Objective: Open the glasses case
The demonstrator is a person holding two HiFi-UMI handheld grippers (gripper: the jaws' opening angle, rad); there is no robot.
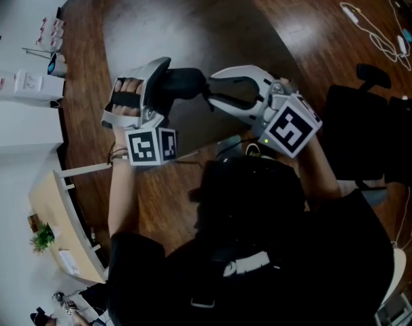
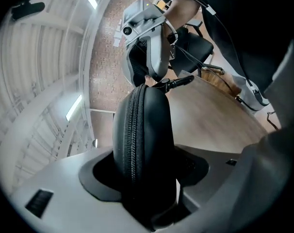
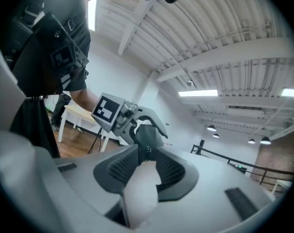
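Note:
A black zip-up glasses case (image 1: 182, 85) hangs in the air between the two grippers in the head view. My left gripper (image 1: 164, 88) is shut on its left end. In the left gripper view the case (image 2: 142, 130) fills the jaws, with its zipper seam facing the camera. My right gripper (image 1: 211, 94) meets the case's other end, with its jaws drawn narrow. In the right gripper view its fingertips (image 3: 148, 152) pinch in at the case's end (image 3: 148, 136), where the small zipper pull (image 2: 178, 83) sits. How firm that pinch is stays hard to judge.
Dark wood floor lies below. A black office chair (image 1: 369, 80) stands at the right, with white cables (image 1: 376, 32) on the floor beyond it. A pale table (image 1: 63, 216) and a small potted plant (image 1: 41, 238) are at the lower left.

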